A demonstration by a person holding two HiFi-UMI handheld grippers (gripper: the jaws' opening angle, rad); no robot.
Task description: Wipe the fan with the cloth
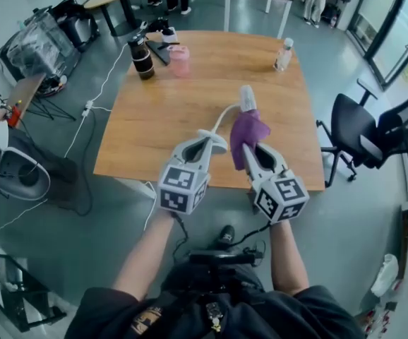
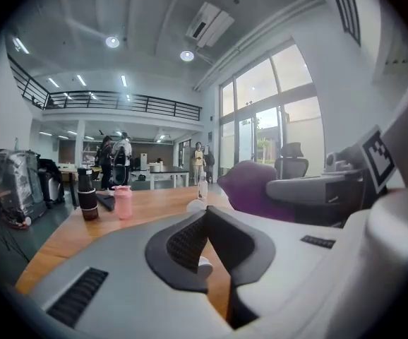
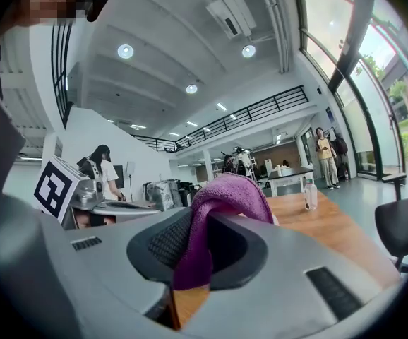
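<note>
The small white fan (image 1: 246, 97) sits straight ahead of the right hand-held gripper (image 1: 250, 149), just past the purple terry cloth (image 1: 247, 131) clamped in its jaws. The fan's long axis points away from that gripper. A white stem or cord (image 1: 225, 116) curves from the fan to the left hand-held gripper (image 1: 214, 140), whose jaws are together; whether they pinch it cannot be told. The right one is probably nearer for a wipe, over the wooden counter (image 1: 154, 119).

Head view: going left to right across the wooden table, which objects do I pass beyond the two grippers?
black flask → pink cup → white fan → clear bottle
</note>
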